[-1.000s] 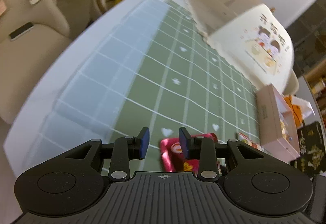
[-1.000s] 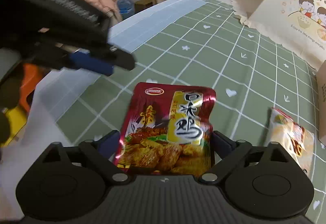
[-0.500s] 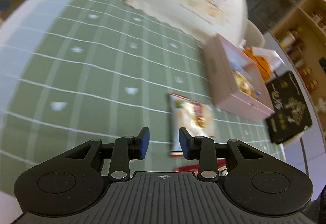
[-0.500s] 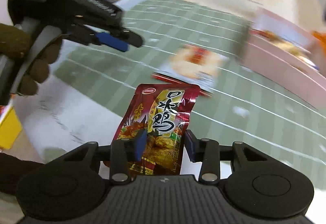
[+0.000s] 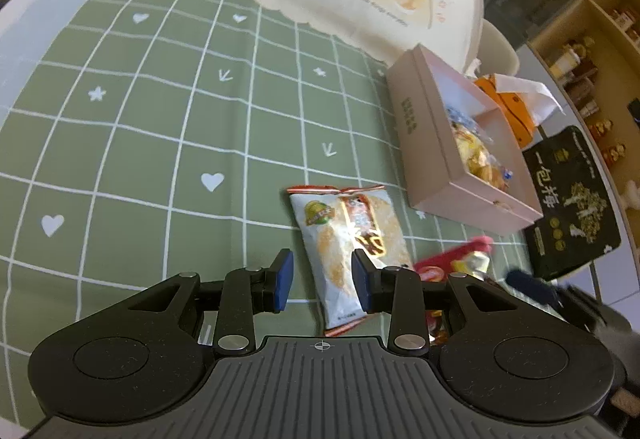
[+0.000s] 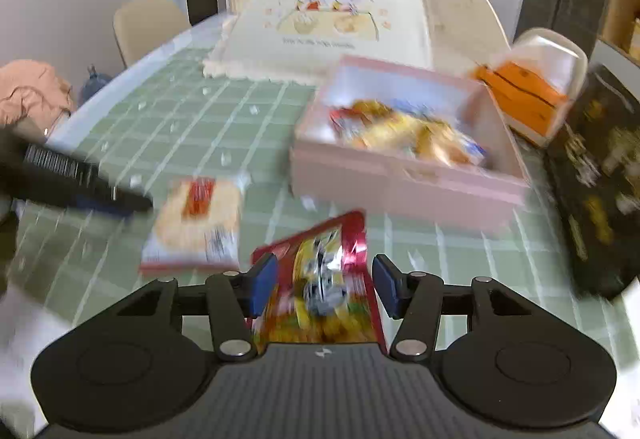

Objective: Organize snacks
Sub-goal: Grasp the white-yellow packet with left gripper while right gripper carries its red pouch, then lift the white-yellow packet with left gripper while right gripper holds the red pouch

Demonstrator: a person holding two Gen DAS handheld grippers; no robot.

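Observation:
A white rice-cracker packet point(image 5: 352, 243) lies on the green checked tablecloth, partly between the fingers of my open left gripper point(image 5: 322, 281); it also shows in the right wrist view point(image 6: 196, 223). A red chicken snack packet point(image 6: 324, 279) sits between the fingers of my right gripper point(image 6: 324, 285), which look parted around it; whether they still pinch it is unclear. The red packet also shows in the left wrist view point(image 5: 456, 267). A pink open box point(image 6: 404, 175) with several snacks stands ahead; it also shows in the left wrist view point(image 5: 432, 147).
A cream food-cover tent point(image 6: 340, 11) stands at the back of the table. An orange box point(image 6: 520, 99) and a black box point(image 6: 596, 175) sit right of the pink box. The table's left edge point(image 5: 24, 23) curves away. A chair point(image 6: 148, 27) stands beyond.
Both grippers have swung right toward the pink box. The right gripper's fingers have spread wider around the red packet. The left gripper now sits over the white packet.

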